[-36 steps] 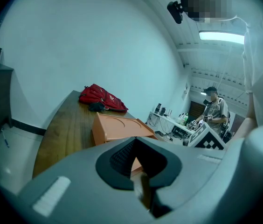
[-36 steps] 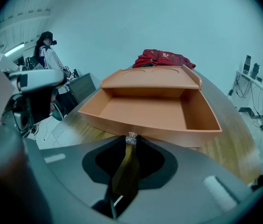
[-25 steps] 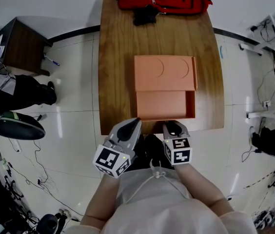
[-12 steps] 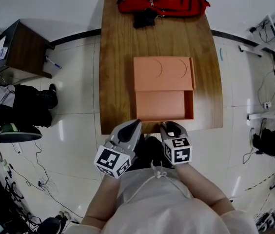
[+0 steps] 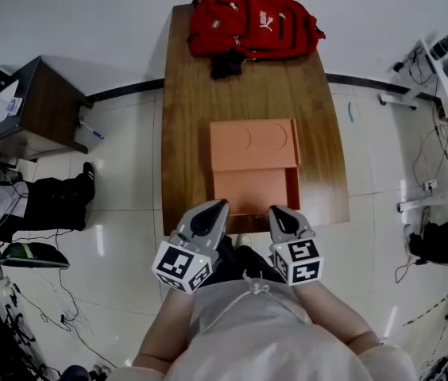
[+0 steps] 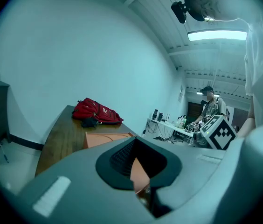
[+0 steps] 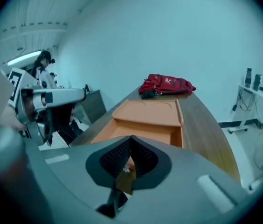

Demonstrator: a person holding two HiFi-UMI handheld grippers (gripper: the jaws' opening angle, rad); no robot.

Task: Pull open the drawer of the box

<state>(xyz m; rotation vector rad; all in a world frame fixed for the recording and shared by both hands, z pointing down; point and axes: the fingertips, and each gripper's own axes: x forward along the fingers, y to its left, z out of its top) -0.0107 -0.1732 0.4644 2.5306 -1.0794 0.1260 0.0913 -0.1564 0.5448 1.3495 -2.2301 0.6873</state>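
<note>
The orange box (image 5: 253, 144) lies in the middle of the wooden table (image 5: 184, 117). Its drawer (image 5: 252, 190) stands pulled out toward me, and it also shows in the right gripper view, drawer (image 7: 141, 132) below box lid (image 7: 148, 110). My left gripper (image 5: 221, 205) hovers at the table's near edge, left of the drawer front, jaws shut and empty. In its own view the left gripper (image 6: 134, 146) points over the box (image 6: 107, 138). My right gripper (image 5: 276, 211) hangs by the drawer's front right. The right gripper (image 7: 130, 143) has just been closing and is shut with nothing held.
A red backpack (image 5: 254, 24) with a black item (image 5: 225, 63) beside it lies at the table's far end. A dark side table (image 5: 33, 105) and a seated person (image 5: 45, 198) are at the left. White desks and cables (image 5: 446, 78) stand at the right.
The table and box now look smaller and farther as the view pulls back and up. Both grippers have lifted slightly near the table's edge, and the right jaws have closed.
</note>
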